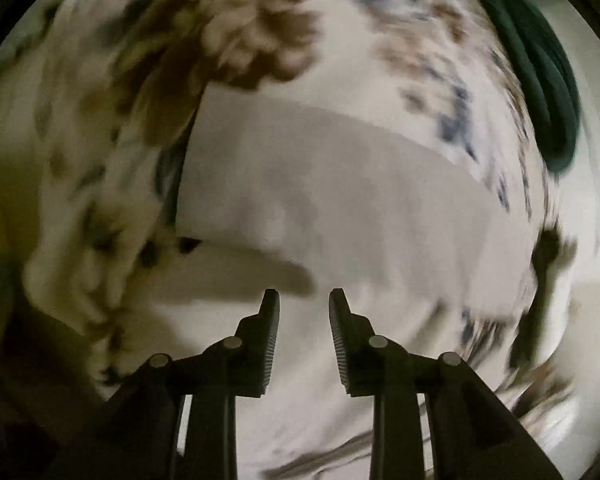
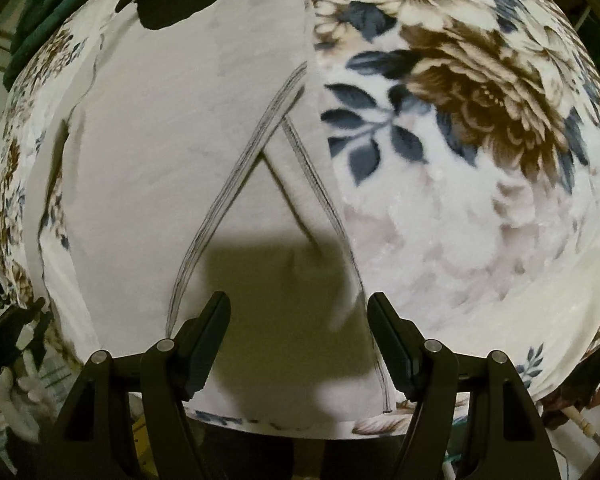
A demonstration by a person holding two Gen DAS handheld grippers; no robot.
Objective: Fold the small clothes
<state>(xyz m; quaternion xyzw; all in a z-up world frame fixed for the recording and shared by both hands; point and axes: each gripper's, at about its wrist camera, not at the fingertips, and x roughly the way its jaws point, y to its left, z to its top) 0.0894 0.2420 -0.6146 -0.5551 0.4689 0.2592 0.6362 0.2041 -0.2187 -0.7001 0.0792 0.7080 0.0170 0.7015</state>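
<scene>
A pale grey garment point(image 2: 172, 152) lies flat on a floral blanket point(image 2: 480, 128). In the right wrist view two stitched seams cross in a V near the garment's right edge. My right gripper point(image 2: 299, 304) is open and empty, just above the garment's near part, with its shadow falling on the cloth. In the left wrist view the same grey garment point(image 1: 332, 200) fills the middle, blurred by motion. My left gripper point(image 1: 304, 296) is open and empty, with its fingertips just over the grey cloth.
The floral blanket point(image 1: 240, 32) covers the whole surface around the garment. A dark green cloth point(image 1: 540, 72) lies at the far right in the left wrist view and shows at the top left in the right wrist view point(image 2: 52, 4). The blanket's near edge point(image 2: 300, 428) drops off below the right gripper.
</scene>
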